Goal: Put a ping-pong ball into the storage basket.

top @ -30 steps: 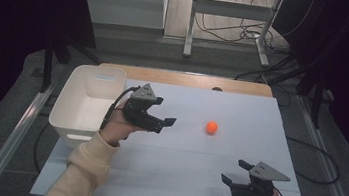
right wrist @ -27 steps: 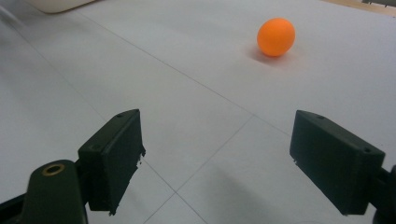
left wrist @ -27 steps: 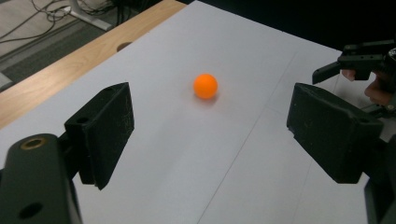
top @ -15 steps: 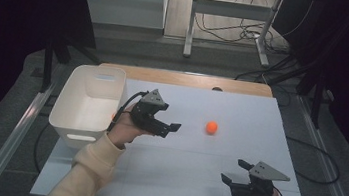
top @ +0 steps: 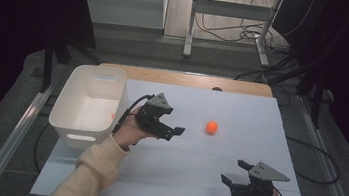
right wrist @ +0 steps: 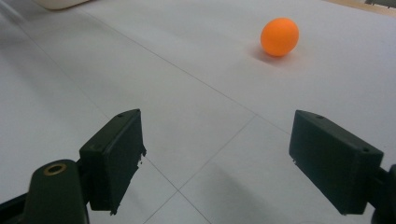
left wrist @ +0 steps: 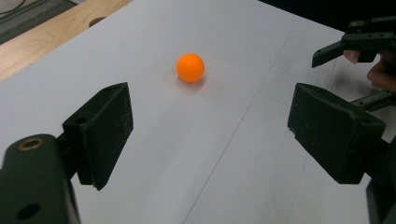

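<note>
High view: a white table top [top: 232,185] spreads across the middle of the scene, with a strip of bare wood [top: 185,79] along its far edge and a small dark hole [top: 217,88] there. Grey floor lies around it, with metal rails on the left and right and loose cables [top: 231,32] far behind.

At the table's left edge stands a white plastic bin [top: 88,105], open at the top, its right wall just beside the person's left hand. A cream sleeve [top: 85,175] comes in from the near edge towards that hand.

That hand holds the left gripper [top: 174,131] just right of the bin, jaws apart and gripping nothing, pointing right towards the ball. The right gripper [top: 235,173] sits near the table's near right corner, jaws also spread wide and empty, pointing left.

An orange ball [top: 211,128] rests on the table right of centre, apart from both grippers, with bare surface between it and each. In the left gripper view the ball [left wrist: 190,67] lies ahead, beyond the open jaws, with the right gripper [left wrist: 345,49] at the upper right. In the right gripper view the ball [right wrist: 279,37] lies far ahead, with nothing in the way.
</note>
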Available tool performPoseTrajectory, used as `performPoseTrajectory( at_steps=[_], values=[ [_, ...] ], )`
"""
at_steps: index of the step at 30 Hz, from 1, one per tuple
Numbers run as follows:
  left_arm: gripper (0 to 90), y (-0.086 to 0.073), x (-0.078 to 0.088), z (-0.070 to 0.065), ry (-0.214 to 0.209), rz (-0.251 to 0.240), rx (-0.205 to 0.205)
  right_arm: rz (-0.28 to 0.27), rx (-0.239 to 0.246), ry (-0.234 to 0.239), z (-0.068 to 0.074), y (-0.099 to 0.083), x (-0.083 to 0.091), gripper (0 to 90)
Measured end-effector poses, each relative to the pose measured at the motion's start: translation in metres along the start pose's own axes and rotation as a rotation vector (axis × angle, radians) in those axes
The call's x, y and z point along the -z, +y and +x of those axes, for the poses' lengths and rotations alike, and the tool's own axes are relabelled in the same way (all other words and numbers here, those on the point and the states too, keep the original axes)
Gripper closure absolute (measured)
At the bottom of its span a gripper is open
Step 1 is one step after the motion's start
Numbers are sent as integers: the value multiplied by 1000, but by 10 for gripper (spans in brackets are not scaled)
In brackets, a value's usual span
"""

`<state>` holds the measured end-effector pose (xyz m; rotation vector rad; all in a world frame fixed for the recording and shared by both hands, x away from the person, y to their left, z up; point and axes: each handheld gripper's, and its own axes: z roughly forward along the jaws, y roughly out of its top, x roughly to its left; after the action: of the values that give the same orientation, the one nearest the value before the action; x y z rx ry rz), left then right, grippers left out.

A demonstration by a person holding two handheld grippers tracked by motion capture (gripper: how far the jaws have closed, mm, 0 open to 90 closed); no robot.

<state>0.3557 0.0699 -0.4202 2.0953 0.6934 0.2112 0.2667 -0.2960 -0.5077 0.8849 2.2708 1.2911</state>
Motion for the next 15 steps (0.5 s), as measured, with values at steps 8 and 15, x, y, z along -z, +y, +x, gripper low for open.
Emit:
performPoseTrajectory(
  at_steps=[8,15],
  values=[
    [151,-3,-9,0,-4,10,10,-2,3,6,-1,1,-2,182],
    [152,-2,-20,-1,-7,11,14,-7,-1,12,0,2,-1,182]
  ],
)
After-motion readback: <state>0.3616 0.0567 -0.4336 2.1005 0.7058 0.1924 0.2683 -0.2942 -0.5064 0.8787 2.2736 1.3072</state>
